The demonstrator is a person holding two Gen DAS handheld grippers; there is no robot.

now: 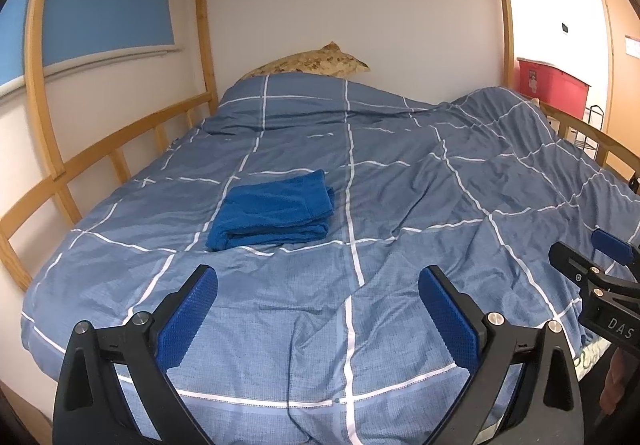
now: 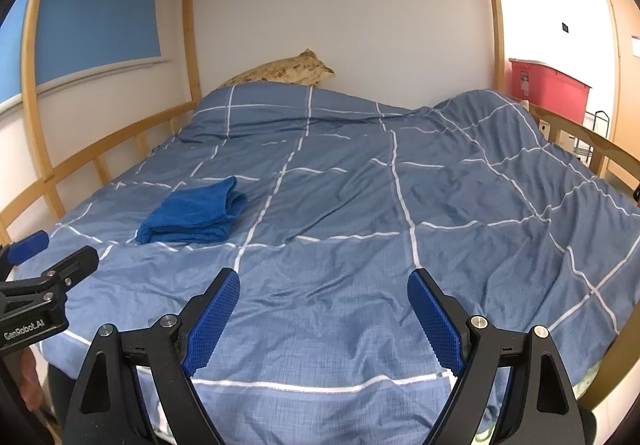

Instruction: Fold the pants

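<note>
Even soft indoor light, overexposed doorway [image 1: 560,25] right, fisheye bending, dark corners

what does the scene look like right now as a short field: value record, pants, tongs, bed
pants: blue pants, folded into a compact stack, lying on the duvet
bed: checked blue duvet, rumpled on its right side; patterned pillow at the far end
left tongs: open, empty, short of the pants
right tongs: open, empty, over bare duvet
contact: neither tongs touch the pants
task state: pants look already folded
</note>
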